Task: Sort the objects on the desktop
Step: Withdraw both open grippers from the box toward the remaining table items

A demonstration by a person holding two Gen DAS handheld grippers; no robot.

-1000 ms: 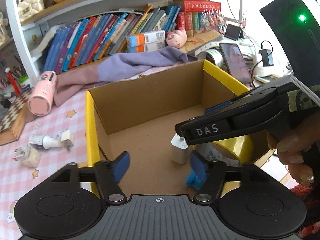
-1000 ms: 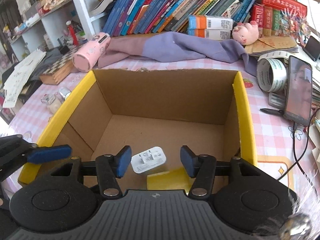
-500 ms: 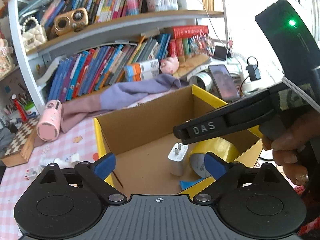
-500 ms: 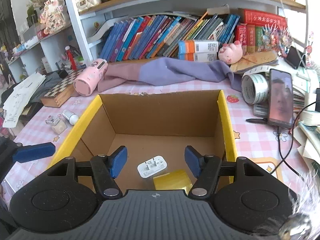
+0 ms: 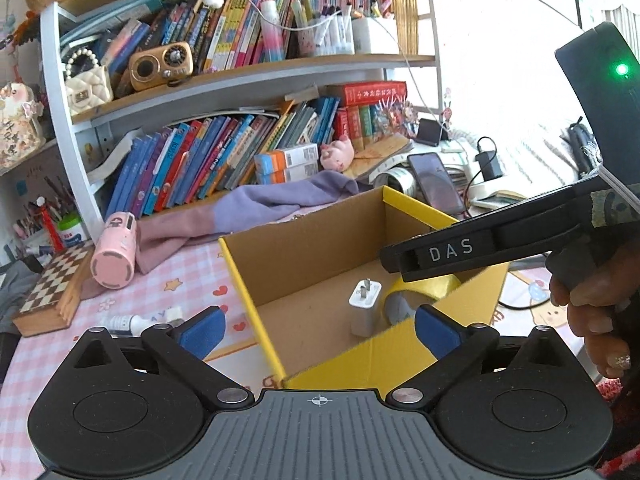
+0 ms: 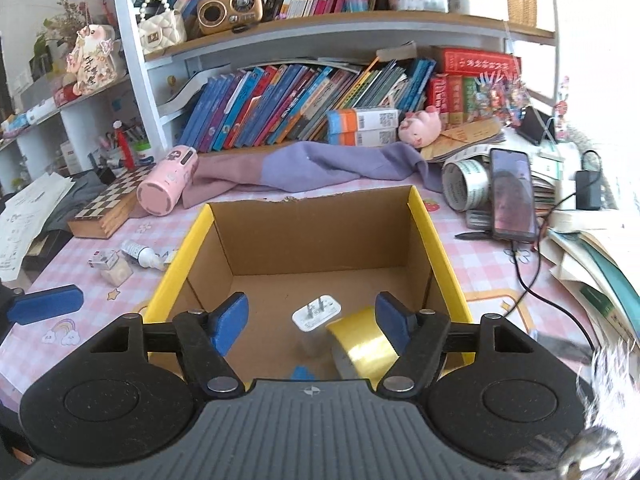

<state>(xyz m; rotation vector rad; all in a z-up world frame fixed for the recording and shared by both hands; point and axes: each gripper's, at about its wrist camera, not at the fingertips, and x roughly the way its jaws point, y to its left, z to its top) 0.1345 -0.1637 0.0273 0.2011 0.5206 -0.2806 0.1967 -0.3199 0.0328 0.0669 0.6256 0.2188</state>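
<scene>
Both my grippers hold nothing: left gripper [image 5: 318, 330] jaws spread wide, right gripper [image 6: 312, 322] jaws have just been opening. Charger [image 6: 316, 313] and yellow tape roll [image 6: 366, 342] sit side by side on the floor of the cardboard box [image 6: 320, 232]. The box stands on a pink checked tablecloth [image 6: 480, 264] in front of a bookshelf [image 6: 304, 96]; pink bottle [image 6: 168, 186], chessboard [image 6: 106, 208] and purple cloth [image 6: 320, 164] lie around it.

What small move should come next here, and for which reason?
Probably the left gripper, jaws just opened and empty, should swing toward the small white bottle left of the cardboard box. The charger and yellow tape roll already lie inside.
</scene>
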